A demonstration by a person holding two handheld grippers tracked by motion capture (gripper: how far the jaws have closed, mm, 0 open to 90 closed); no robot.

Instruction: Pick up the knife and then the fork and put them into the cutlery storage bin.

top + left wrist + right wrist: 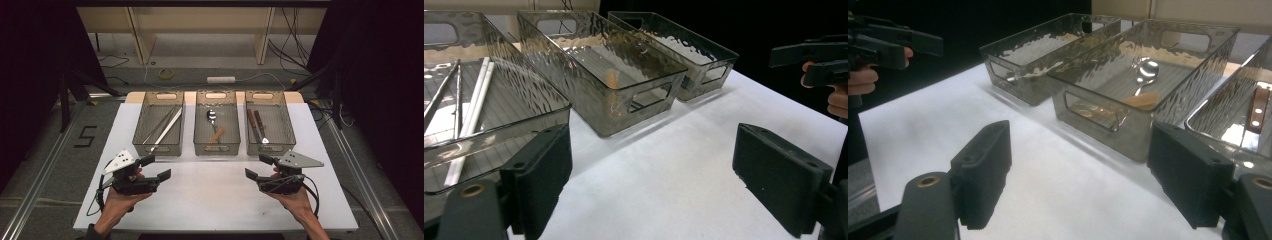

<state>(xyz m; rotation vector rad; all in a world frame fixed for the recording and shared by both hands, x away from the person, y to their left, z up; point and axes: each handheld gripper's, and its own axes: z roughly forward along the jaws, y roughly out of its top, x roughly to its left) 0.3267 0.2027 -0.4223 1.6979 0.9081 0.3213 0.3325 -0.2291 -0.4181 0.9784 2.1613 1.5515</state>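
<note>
The left gripper [155,168] and right gripper [259,167] rest low on the white table [215,195], jaws spread wide, holding nothing. At twelve o'clock stands the middle bin [216,148] with a spoon [212,119]; apparently chopsticks [165,129] lie at eleven, knives [256,125] at one.

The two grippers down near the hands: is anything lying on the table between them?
No. Between the left gripper and the right gripper, the high view shows bare white table; the three bins sit farther back.
</note>
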